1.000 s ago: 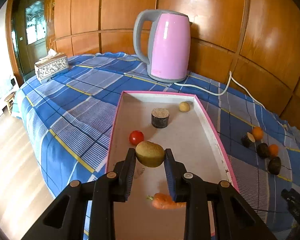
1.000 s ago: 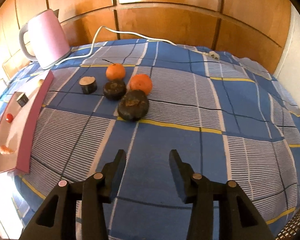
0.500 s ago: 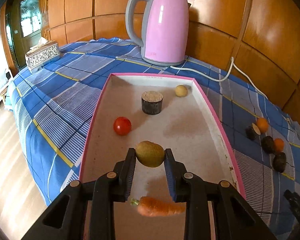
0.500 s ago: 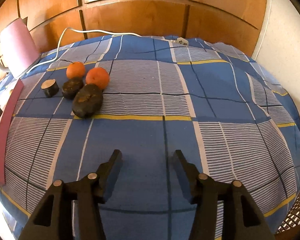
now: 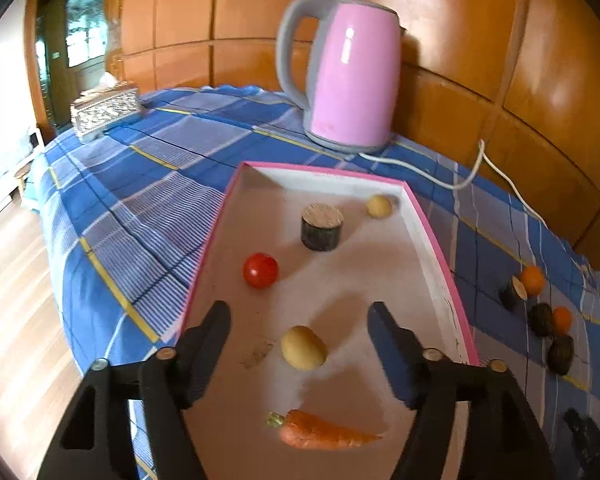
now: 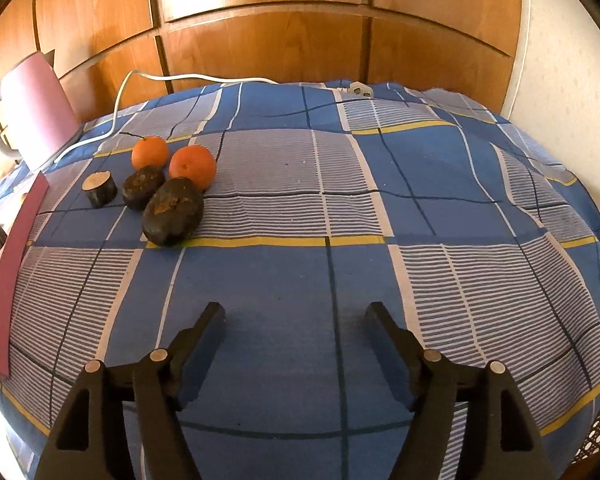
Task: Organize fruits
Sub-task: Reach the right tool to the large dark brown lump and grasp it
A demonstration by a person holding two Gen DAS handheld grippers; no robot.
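In the left wrist view my left gripper (image 5: 298, 316) hangs over the pink-rimmed tray (image 5: 440, 256), its jaws opening. A yellow-green fruit (image 5: 303, 347) lies loose on the tray floor between the fingers, untouched. The tray also holds a red tomato (image 5: 260, 270), a dark stub with a pale top (image 5: 322, 227), a small yellow fruit (image 5: 379, 205) and a carrot (image 5: 320, 434). In the right wrist view my right gripper (image 6: 294, 316) hovers over bare cloth, jaws opening and empty. Far left of it lie two oranges (image 6: 192, 166), two dark fruits (image 6: 173, 210) and a cut stub (image 6: 99, 189).
A pink kettle (image 5: 350, 76) with a white cord (image 5: 460, 178) stands behind the tray against the wood-panelled wall. A tissue box (image 5: 104, 110) sits at the far left corner of the blue checked cloth (image 6: 380, 220). The table drops away at left to the floor.
My left gripper let go of the yellow-green fruit, which now rests on the tray, and its fingers spread wide. My right gripper's fingers widened too and its view swung right.
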